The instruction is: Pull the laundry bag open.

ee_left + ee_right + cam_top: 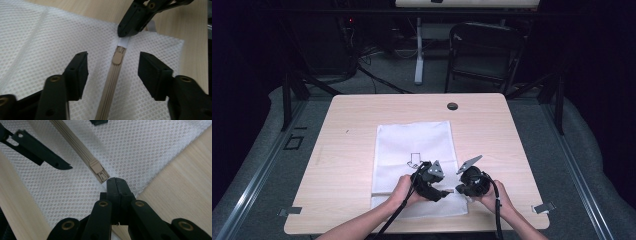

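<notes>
While the left gripper (112, 72) stands open astride the zip slider (117, 58) on the mesh bag (412, 145), the right gripper (117, 184) pinches its white end tab (124, 42).

The left claw (113, 72) gapes astride a beige zipper (111, 82) on white mesh bag (45, 42).

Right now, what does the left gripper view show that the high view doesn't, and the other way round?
Left gripper view: the bag's mesh weave, the tan zipper and its slider between the left gripper's open jaws, with the right gripper pinched shut on the white tab at the zipper's end.

High view: the whole wooden table, a folding chair behind it, both hands, and an arrow printed on the bag.

Both: the white mesh bag and the right gripper.
</notes>
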### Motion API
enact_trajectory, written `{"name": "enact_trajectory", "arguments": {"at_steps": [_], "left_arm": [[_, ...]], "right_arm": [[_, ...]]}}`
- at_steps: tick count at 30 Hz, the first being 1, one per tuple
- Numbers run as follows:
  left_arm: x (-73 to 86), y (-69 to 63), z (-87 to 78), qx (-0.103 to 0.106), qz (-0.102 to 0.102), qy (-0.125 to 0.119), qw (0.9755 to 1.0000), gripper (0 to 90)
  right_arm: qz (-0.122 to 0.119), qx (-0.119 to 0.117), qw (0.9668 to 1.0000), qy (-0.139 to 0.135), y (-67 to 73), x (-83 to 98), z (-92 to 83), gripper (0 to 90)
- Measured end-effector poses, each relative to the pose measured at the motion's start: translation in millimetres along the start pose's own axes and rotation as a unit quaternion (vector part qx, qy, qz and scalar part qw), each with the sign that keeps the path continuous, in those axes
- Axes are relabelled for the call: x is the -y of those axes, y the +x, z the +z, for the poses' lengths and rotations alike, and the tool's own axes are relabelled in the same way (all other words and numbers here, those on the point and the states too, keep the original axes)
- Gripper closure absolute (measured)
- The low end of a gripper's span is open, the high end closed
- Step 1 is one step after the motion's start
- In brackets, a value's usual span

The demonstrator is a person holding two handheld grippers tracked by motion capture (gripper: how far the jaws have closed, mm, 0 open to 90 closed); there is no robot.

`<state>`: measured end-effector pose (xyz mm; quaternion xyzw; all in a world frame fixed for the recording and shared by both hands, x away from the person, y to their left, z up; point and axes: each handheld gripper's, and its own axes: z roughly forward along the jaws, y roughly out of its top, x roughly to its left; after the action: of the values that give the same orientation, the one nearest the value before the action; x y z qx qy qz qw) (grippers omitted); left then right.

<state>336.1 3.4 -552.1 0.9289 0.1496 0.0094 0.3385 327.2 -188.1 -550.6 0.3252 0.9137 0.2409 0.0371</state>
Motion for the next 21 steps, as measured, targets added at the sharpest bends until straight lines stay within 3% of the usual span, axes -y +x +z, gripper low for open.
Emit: {"name": "enact_trajectory", "arguments": {"at_steps": [3,7,13,16,18,19,21], "left_arm": [[-0.8,-1.5,7.1,0.01,0.01,0.009,0.9999,53.1],[-1.7,-2.3,14.4,0.008,0.017,0.024,0.9995,64.8],[-3.4,1.3,19.1,0.013,0.017,0.019,0.9996,72.6],[-4.6,0.8,21.4,0.021,0.02,0.02,0.9994,79.6],[-6.0,-0.3,22.5,0.015,0.025,0.025,0.9993,80.0],[-6.4,0.6,22.6,0.017,0.022,0.026,0.9993,80.3],[-7.1,0.5,22.4,0.02,0.019,0.028,0.9992,80.9]], "right_arm": [[0.001,-0.003,1.0,0.003,-0.6,0.4,2.1,90.0],[0.003,-0.008,1.0,0.0,-0.9,2.0,4.5,90.0],[0.022,-0.012,0.9996,-0.015,-3.1,5.7,5.6,90.0],[0.011,-0.007,0.9999,-0.007,-3.3,5.0,5.0,90.0],[0.02,-0.007,0.9997,-0.016,-1.0,5.3,6.4,90.0],[0.008,-0.007,0.9999,-0.004,-2.0,4.2,5.0,90.0],[0.01,-0.003,0.9999,-0.002,-1.7,4.2,4.8,90.0]]}}
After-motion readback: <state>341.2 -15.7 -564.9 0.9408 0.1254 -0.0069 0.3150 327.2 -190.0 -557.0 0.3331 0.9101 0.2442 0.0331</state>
